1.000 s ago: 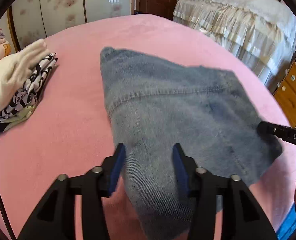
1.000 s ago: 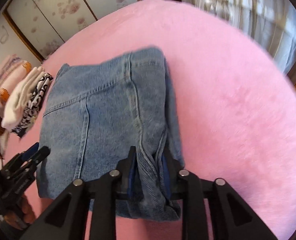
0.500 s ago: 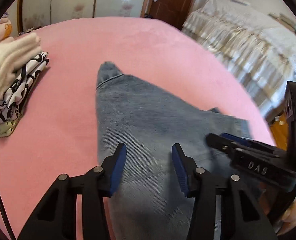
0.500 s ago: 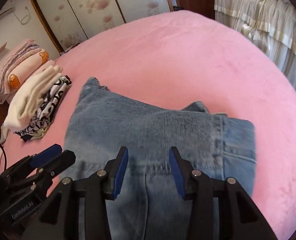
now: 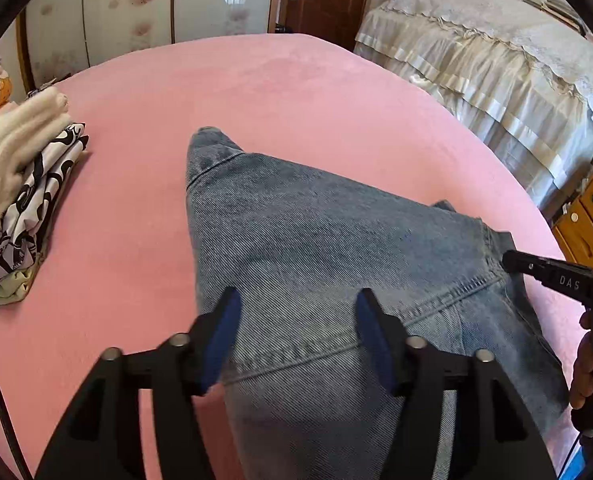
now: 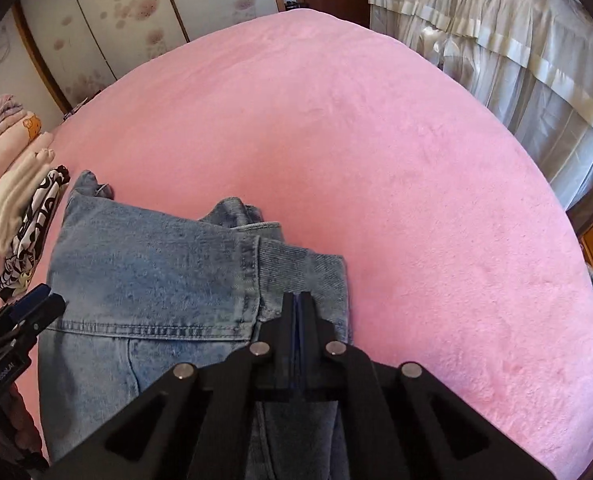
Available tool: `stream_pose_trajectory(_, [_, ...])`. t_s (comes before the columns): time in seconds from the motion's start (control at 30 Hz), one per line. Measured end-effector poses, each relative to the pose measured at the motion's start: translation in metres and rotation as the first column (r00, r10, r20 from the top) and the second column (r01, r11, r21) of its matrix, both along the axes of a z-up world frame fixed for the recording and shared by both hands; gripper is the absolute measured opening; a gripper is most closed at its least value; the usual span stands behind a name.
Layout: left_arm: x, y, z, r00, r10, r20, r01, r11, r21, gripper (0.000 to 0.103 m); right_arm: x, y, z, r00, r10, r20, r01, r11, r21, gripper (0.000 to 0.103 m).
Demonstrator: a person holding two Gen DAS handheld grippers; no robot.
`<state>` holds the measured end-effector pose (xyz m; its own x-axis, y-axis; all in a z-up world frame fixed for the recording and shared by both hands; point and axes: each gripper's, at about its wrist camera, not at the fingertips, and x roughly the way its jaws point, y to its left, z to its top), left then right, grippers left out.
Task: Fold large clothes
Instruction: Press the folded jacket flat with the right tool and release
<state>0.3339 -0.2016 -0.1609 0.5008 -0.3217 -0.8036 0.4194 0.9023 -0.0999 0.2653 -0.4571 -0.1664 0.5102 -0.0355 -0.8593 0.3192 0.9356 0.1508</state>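
Jeans (image 5: 316,264) sit right in the middle of the pink blanket (image 5: 280,92), folded down into a thick blue-denim slab, and both tools are over them! Washed, faded denim, a double-stitched seam running across the near part, a hem corner poking out at the far end, layers stacked at the right edge where a cuff or waistband peeks from underneath in the right wrist view.

The left gripper (image 5: 298,336) hovers over the near end with its blue-padded fingers spread wide, nothing between them. The right gripper (image 6: 299,320) has its fingers pressed tightly together, tips down on the right edge of the fold; whether a sliver of denim is caught between them, I cannot tell.

How will this handle? Heavy for cloth, I'd judge, limp yet bulky, with stiff seams that resist a sharp crease. Not slippery, not fragile. The plush blanket will likely drag on it. Best take hold at the thick stitched edges or corners, pinching all layers together, one tool at each end so the stack doesn't slide apart.

Off to the left, a pile of folded clothes (image 5: 20,196) waits beside the jeans.
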Motion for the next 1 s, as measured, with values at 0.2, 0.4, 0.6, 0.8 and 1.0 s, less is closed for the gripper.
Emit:
stream_pose_trajectory(0.2, [-0.013, 0.003, 0.008, 1.0, 0.012, -0.016, -0.012, 1.0, 0.02, 0.073, -0.009, 0.004, 0.009, 1.0, -0.009, -0.01, 0.009, 0.999, 0.044, 0.005])
stream_pose_trajectory(0.4, [-0.03, 0.015, 0.029, 0.999, 0.04, -0.017, -0.04, 0.998, 0.038, 0.073, -0.022, 0.02, 0.021, 1.0, -0.001, -0.01, 0.002, 0.998, 0.055, 0.012])
stream_pose_trajectory(0.6, [-0.06, 0.031, 0.06, 0.999, 0.05, 0.005, -0.05, 0.998, 0.039, 0.074, -0.051, 0.04, 0.056, 0.999, 0.027, 0.024, -0.027, 0.999, 0.021, 0.047])
stream_pose_trajectory(0.8, [-0.087, 0.046, 0.09, 0.999, 0.043, 0.012, -0.043, 0.999, 0.013, 0.078, -0.08, 0.063, 0.092, 0.995, 0.08, 0.053, -0.078, 0.996, -0.035, 0.064])
stream_pose_trajectory(1.0, [-0.108, 0.06, 0.111, 0.999, 0.032, 0.029, -0.032, 0.999, -0.004, 0.084, -0.105, 0.079, 0.12, 0.984, 0.153, 0.086, -0.147, 0.986, -0.075, 0.071])
